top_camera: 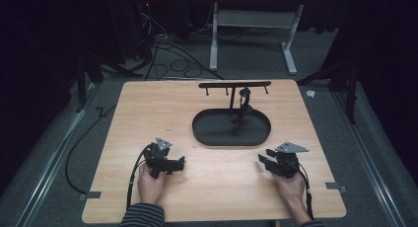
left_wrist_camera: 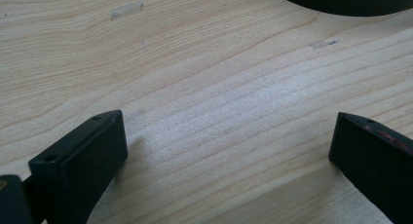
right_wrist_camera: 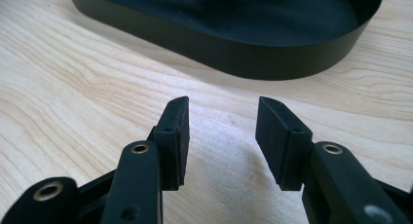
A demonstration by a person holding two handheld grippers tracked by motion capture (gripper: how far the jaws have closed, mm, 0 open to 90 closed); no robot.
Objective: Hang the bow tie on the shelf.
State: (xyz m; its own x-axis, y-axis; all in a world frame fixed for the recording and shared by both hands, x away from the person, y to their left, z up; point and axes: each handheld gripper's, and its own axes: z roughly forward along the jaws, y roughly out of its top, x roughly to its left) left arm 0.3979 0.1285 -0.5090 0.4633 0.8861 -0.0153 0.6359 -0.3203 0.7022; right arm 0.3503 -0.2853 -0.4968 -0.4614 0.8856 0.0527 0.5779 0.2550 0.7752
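Pale wooden table (top_camera: 148,113), a black oval tray (top_camera: 207,131) with a hook stand (top_camera: 234,84) toward its far edge.

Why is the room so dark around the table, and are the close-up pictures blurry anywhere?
High view: light falls on the wooden table while the surroundings stay dim. Left gripper view: the near fingers look soft, with a pale sheen on the wood. Right gripper view: the fingers are fairly sharp, and the black tray behind them is slightly soft.

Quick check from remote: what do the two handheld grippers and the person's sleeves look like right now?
Both grippers, left gripper and right gripper, are black with two blocky jaws, a grey three-cornered plate on top and a black cable trailing back. Brass rivets show on the right one. The left sleeve is striped.
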